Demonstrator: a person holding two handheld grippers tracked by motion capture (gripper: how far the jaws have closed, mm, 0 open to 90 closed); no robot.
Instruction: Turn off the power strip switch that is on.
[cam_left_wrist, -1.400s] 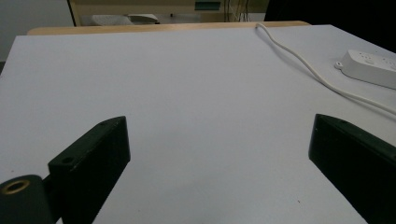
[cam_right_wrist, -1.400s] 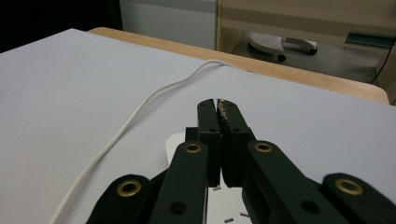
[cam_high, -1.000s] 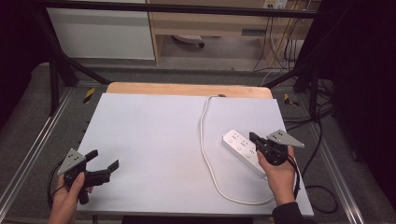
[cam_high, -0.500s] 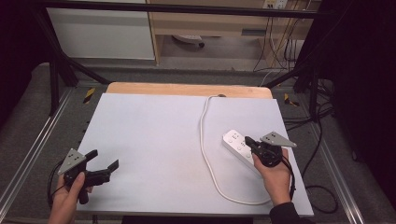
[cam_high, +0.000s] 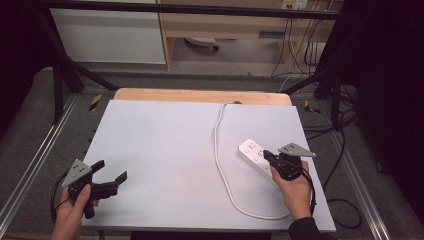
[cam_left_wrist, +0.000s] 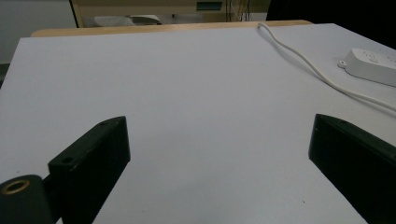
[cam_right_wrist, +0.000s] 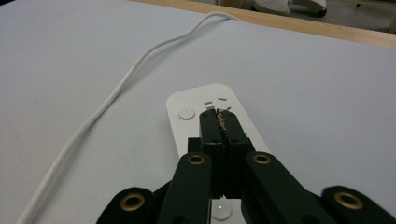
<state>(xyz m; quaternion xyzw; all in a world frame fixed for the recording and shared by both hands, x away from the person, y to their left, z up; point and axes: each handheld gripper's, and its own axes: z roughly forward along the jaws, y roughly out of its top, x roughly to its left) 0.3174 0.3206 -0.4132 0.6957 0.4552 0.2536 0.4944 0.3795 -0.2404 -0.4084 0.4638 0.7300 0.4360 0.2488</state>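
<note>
Much bare table (cam_high: 165, 145) left of power strip (cam_high: 255, 156).

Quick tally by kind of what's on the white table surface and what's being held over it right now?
Power strip, white: 1
Cord of the strip, white: 1
Grippers, black: 2, the left gripper open, the right gripper shut above the strip
Total: 4
</note>
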